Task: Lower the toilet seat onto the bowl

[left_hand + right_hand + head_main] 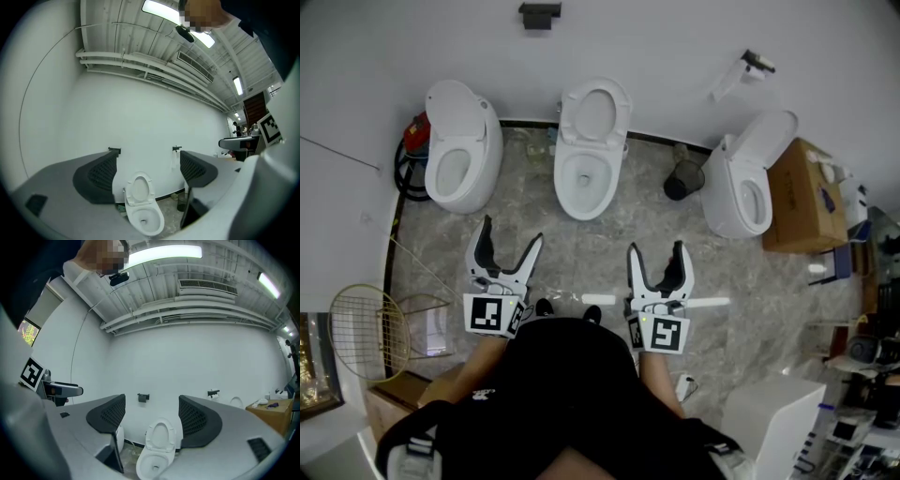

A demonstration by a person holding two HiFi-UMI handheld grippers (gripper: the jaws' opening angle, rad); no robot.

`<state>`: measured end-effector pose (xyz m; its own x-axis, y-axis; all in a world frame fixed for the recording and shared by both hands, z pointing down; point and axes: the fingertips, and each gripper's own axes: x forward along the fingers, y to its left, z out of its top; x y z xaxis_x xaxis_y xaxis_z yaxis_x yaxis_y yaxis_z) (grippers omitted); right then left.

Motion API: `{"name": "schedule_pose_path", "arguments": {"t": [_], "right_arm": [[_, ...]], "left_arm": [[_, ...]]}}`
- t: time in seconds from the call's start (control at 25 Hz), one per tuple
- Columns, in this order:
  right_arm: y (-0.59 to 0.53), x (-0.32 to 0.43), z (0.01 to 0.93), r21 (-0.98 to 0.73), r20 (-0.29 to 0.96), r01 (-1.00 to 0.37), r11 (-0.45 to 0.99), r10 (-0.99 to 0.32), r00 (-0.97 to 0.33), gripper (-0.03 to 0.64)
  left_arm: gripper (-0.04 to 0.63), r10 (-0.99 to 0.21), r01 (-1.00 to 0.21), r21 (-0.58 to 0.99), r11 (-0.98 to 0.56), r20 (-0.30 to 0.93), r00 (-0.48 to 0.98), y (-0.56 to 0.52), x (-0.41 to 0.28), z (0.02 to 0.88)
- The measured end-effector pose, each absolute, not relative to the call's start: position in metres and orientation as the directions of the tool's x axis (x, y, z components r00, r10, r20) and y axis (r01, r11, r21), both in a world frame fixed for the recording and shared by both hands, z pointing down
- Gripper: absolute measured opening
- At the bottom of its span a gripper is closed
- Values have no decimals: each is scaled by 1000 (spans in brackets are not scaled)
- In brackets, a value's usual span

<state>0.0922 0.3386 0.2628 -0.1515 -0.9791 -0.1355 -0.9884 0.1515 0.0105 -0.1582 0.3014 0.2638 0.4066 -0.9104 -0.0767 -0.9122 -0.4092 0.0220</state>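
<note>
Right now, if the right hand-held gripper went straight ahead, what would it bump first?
Probably the raised seat of the middle toilet, framed between the open jaws of the right hand-held gripper; nothing nearer shows. It sits low, so the wall might come first.

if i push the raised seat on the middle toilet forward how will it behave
The toilet seat looks like a rigid moulded ring, so it likely won't flex. It stands upright at the back of the bowl, apparently hinged there, so it would probably swing down and could slam unless guided. Its glossy surface may be slippery.
</note>
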Motion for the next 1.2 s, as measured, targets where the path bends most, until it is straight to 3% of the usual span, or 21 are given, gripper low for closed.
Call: {"name": "schedule_pose_path", "arguments": {"t": [0.2, 0.32, 1.2], "right_arm": [[339, 90, 262, -3, -137, -989, 151, -979, -149, 420], [341, 90, 261, -4, -147, -988, 157, -977, -154, 428], [356, 32, 247, 2, -177, -995, 96, -980, -95, 430]], "left_arm": [[484, -901, -905, -5, -426, -86, 424, 302, -155, 265], [498, -899, -903, -15, -430, -77, 430, 301, -153, 267], [506, -872, -874, -5, -486, -72, 485, 302, -217, 280]]}}
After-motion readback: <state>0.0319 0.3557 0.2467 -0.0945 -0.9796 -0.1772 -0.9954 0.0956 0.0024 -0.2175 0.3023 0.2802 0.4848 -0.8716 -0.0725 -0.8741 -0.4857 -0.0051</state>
